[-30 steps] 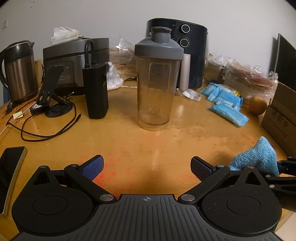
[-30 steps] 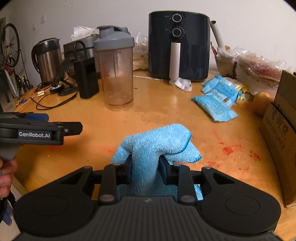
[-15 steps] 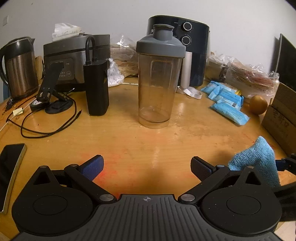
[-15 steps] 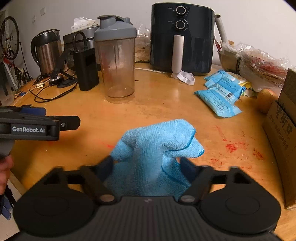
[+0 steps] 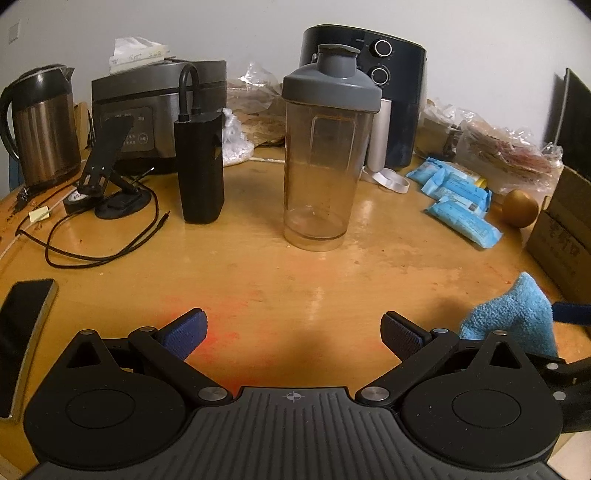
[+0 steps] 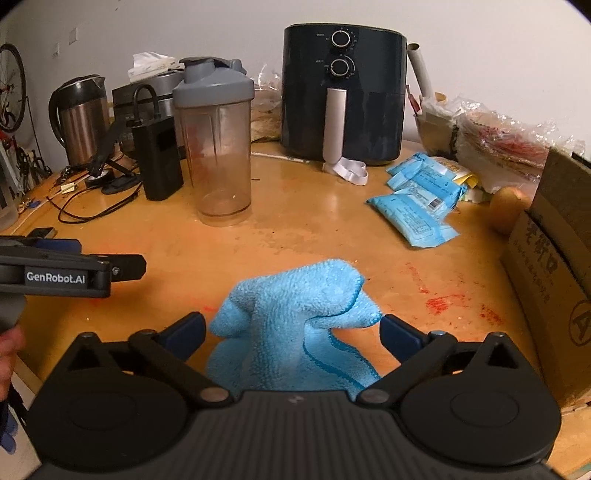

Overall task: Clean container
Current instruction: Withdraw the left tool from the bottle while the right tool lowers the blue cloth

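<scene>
shaker bottle [image 5: 327, 162]: light, stiff, slick plastic; grasp mid-body | left gripper [image 5: 293, 328]: spread, empty | right gripper [image 6: 291, 330]: just opened, pads clear of soft blue cloth [image 6: 295, 325]

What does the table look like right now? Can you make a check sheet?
Surface: round wooden table, red smears, worn patches.
Job's things: clear plastic shaker bottle upright, grey lid on; crumpled blue microfibre cloth on the table.
Clutter: dark air fryer, steel kettle, black power bank, blue snack packets, cardboard box, phone.
Grippers: left gripper open, empty; right gripper just opened, cloth between its jaws, unpressed.
Cables: black cable looped loose.
Surroundings: white wall.
</scene>
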The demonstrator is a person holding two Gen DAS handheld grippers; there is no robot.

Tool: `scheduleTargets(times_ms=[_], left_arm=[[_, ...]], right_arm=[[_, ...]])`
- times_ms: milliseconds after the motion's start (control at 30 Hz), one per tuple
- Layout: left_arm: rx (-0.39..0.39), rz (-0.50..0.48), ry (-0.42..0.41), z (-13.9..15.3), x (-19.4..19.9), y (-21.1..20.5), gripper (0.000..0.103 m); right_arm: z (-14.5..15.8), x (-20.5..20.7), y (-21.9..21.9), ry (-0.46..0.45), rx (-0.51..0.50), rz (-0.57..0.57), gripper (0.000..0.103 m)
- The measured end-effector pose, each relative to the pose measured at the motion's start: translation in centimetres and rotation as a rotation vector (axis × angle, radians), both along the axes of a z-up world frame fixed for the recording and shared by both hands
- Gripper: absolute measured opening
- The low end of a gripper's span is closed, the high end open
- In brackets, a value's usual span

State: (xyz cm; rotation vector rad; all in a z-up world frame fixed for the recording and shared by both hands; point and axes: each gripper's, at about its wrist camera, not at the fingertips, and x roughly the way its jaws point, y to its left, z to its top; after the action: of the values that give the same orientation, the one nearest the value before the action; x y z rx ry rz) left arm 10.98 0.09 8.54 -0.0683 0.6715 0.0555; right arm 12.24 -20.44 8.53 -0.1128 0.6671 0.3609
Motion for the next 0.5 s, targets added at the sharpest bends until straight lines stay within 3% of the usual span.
scheduleTargets(times_ms=[333, 500], left_arm=[[0.02, -0.028, -0.004, 0.6, -0.7, -0.5, 0.103], [0.03, -0.04, 0.006, 0.8, -1.0, -0.6, 0.103]], right_arm=[[1.4, -1.5, -0.2, 0.02, -0.006, -0.037, 0.103], [1.8, -1.6, -0.5, 0.095, -0.032, -0.063, 0.103]])
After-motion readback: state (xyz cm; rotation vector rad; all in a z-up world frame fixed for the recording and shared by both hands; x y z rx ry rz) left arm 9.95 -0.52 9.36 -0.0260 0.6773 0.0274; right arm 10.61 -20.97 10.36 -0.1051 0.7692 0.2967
